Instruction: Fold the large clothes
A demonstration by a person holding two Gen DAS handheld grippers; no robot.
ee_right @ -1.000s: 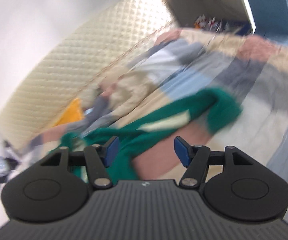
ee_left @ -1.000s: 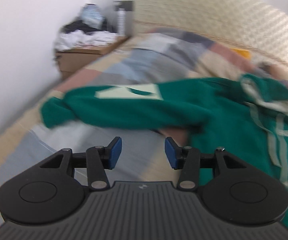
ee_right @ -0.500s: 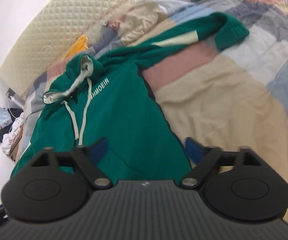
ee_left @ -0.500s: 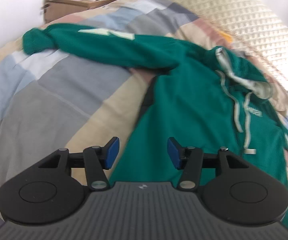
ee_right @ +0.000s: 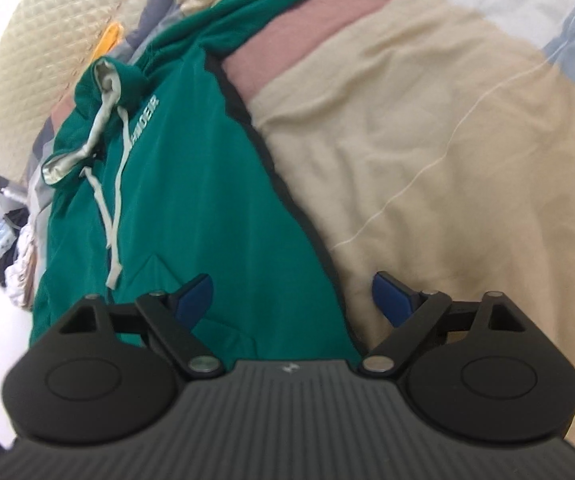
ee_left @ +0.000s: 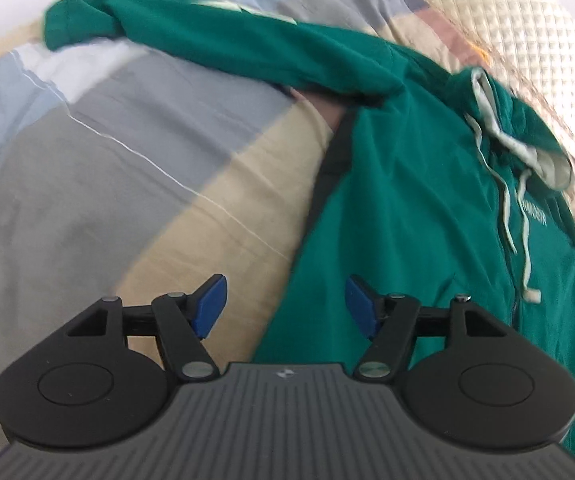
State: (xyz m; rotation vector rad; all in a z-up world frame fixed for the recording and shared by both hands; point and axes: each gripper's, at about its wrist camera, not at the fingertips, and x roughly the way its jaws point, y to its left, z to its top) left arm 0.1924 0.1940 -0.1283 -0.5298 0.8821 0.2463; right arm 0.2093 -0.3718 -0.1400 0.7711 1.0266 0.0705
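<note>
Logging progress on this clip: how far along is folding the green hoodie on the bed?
Done: only the laying out. The green drawstring hoodie lies spread face up on the patchwork bedspread, one sleeve stretched sideways, no fold visible. In hand: nothing; the left gripper, jaws opening, and the open right gripper each frame a side edge near the hem. Left: every fold, sleeves and body.
</note>
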